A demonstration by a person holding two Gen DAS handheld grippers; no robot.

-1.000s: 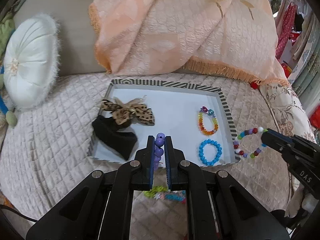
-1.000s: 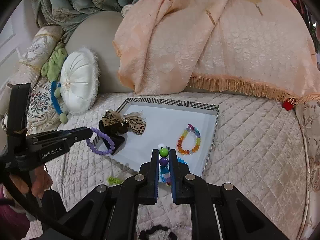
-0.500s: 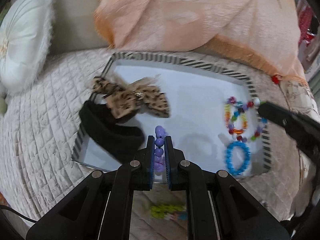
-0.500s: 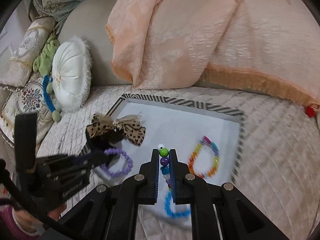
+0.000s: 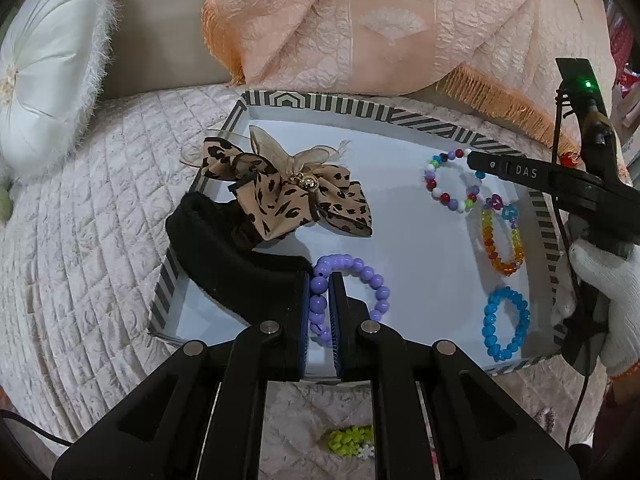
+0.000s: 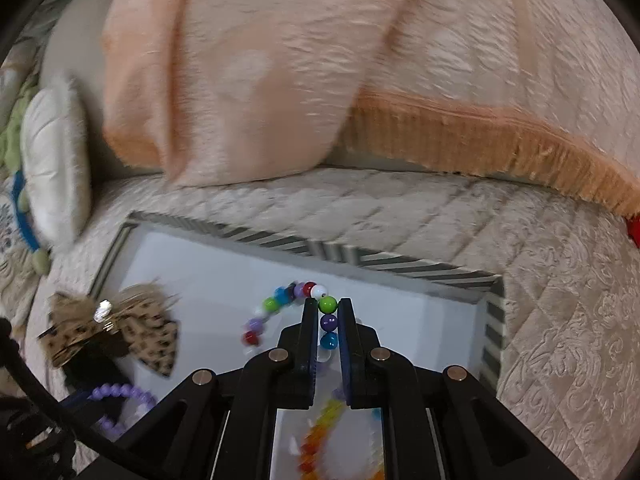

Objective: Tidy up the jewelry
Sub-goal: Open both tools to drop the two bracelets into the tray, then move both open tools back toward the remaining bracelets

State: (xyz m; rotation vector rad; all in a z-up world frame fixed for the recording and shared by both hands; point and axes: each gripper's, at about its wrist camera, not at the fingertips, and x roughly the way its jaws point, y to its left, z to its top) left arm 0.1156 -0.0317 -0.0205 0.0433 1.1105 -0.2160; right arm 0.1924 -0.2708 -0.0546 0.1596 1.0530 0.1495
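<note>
A purple bracelet (image 5: 352, 292) sits pinched between the fingers of my left gripper (image 5: 319, 280); my jaws are narrow, clamped on a run of its beads, and the rest of the loop curls out to the right over the white floor of the tray (image 5: 400, 216). My right gripper (image 6: 328, 308) is likewise closed on a bracelet of mixed colours (image 6: 280, 304), with a green, a purple and a blue bead lined up between the jaws and the loop hanging off to the left, over the tray's far right part. Below it lie an orange-and-yellow bracelet (image 5: 502, 236) and a blue one (image 5: 505, 322). A leopard-print bow (image 5: 292, 196) rests on a black band (image 5: 236, 264) at the tray's left edge. The tray sits on a quilted sofa seat (image 5: 80, 240), with a peach throw (image 5: 360, 20) behind.
</note>
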